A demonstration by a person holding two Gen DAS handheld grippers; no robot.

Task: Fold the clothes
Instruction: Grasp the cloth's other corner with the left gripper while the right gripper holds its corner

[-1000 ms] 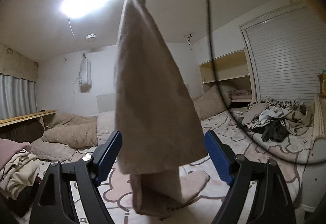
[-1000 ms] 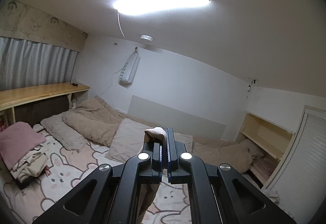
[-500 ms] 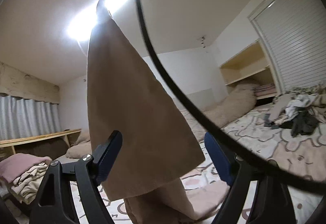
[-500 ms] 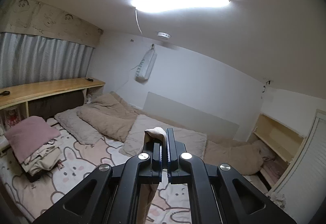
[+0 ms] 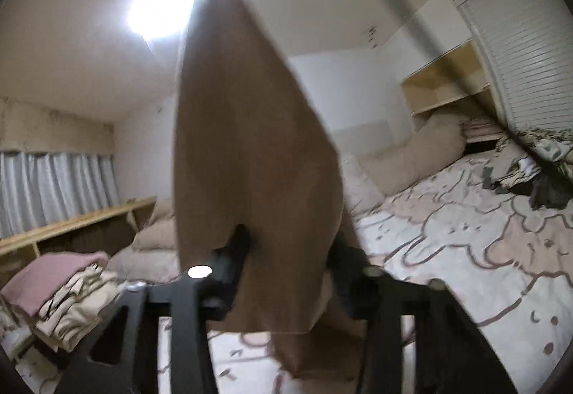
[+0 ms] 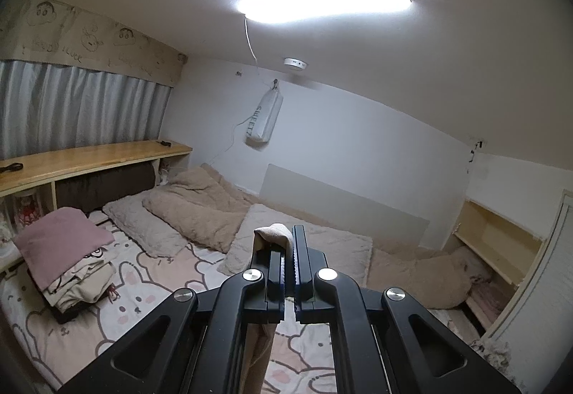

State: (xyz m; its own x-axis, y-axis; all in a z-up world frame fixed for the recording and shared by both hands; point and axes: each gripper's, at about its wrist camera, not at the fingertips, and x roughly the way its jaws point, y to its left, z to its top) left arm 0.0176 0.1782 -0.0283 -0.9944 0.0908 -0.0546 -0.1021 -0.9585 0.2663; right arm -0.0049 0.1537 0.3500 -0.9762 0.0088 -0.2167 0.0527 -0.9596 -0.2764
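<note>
Right gripper (image 6: 289, 252) clamped on tan cloth (image 5: 250, 157) top, cloth hanging over bed (image 5: 465, 251). Left gripper (image 5: 290, 251) jaws apart, straddling cloth's lower part; contact unclear, blurred.

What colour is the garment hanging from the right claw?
Plain tan-brown garment, no pattern; left wrist view shows it best, hanging from the right claw.

tan garment (image 5: 250, 150) | pink cartoon-print bedsheet (image 5: 465, 251) | black hand-held gripper (image 6: 289, 251)
</note>
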